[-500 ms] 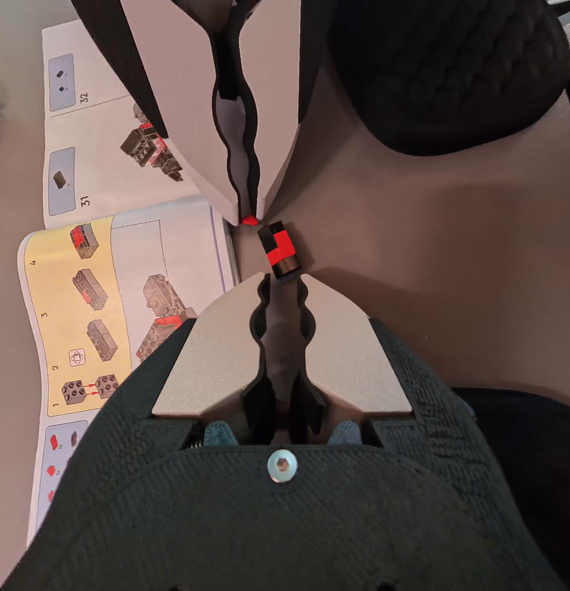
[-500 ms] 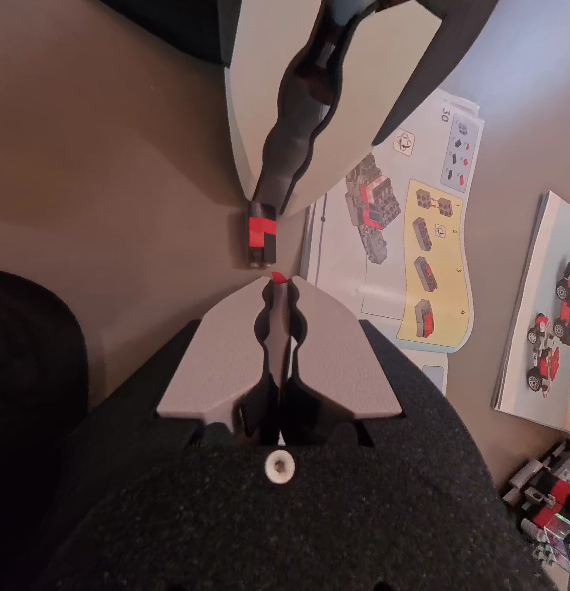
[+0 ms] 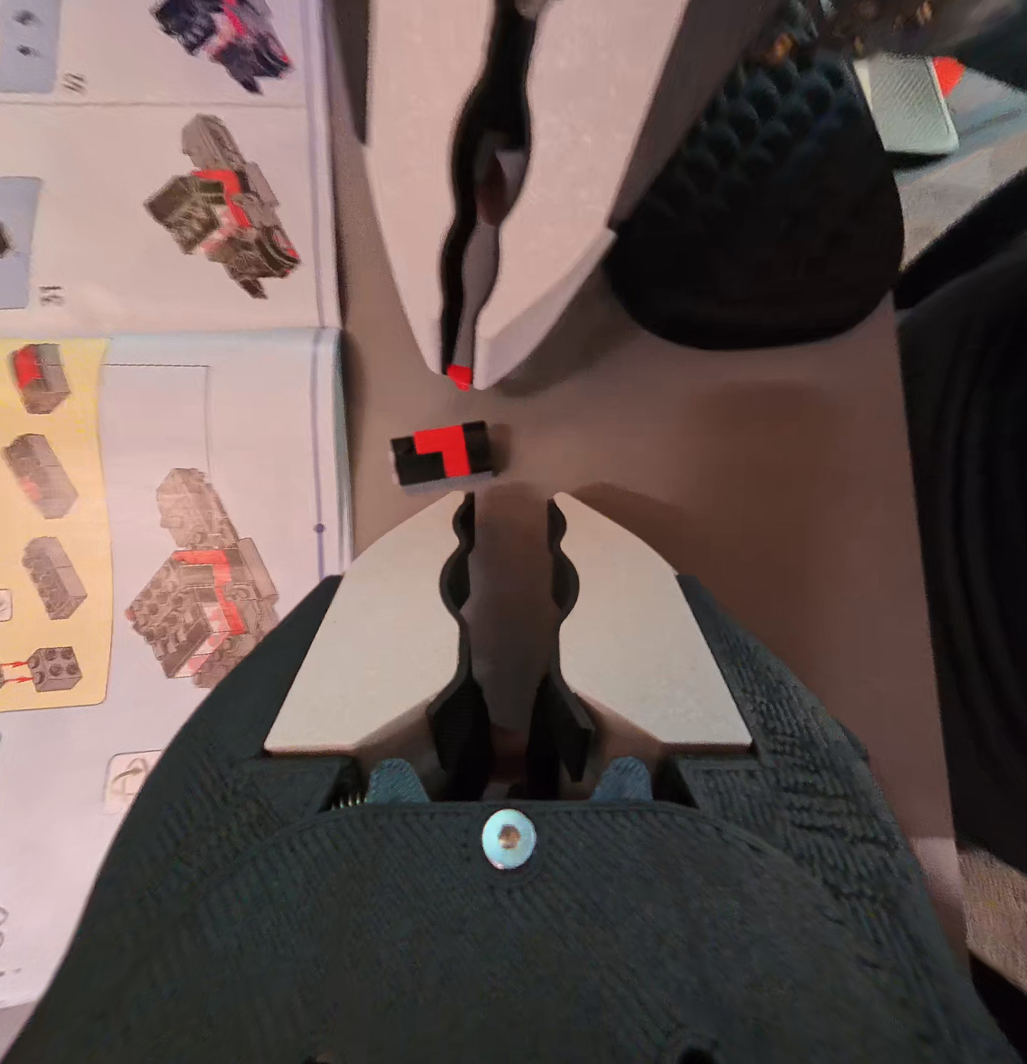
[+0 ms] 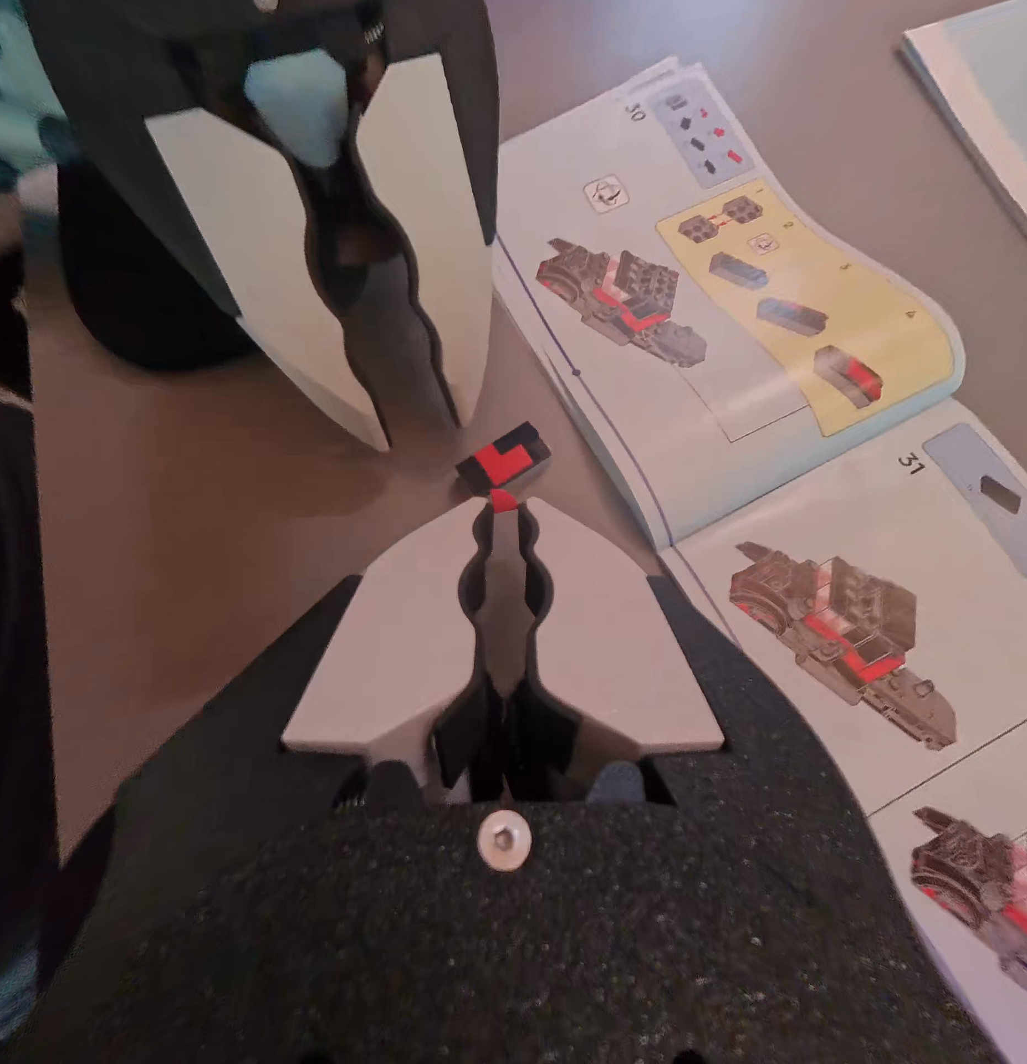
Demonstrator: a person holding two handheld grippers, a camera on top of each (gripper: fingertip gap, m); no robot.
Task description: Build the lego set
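Our right tool (image 4: 505, 506) is clamped on a small red piece (image 4: 504, 500), just near of the black-and-red block (image 3: 442, 456) lying on the counter (image 3: 701, 460). Our left tool (image 3: 511, 496), jaws apart and empty, faces the block's long side. An instruction booklet (image 4: 730, 357) lies open beside it.

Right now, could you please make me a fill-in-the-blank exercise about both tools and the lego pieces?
1. The right tool is shut on a small ____ piece.
2. The left tool holds ____.
3. The black-and-red block lies on the ____.
4. The open booklet shows building ____.

Missing: red; nothing; table; steps
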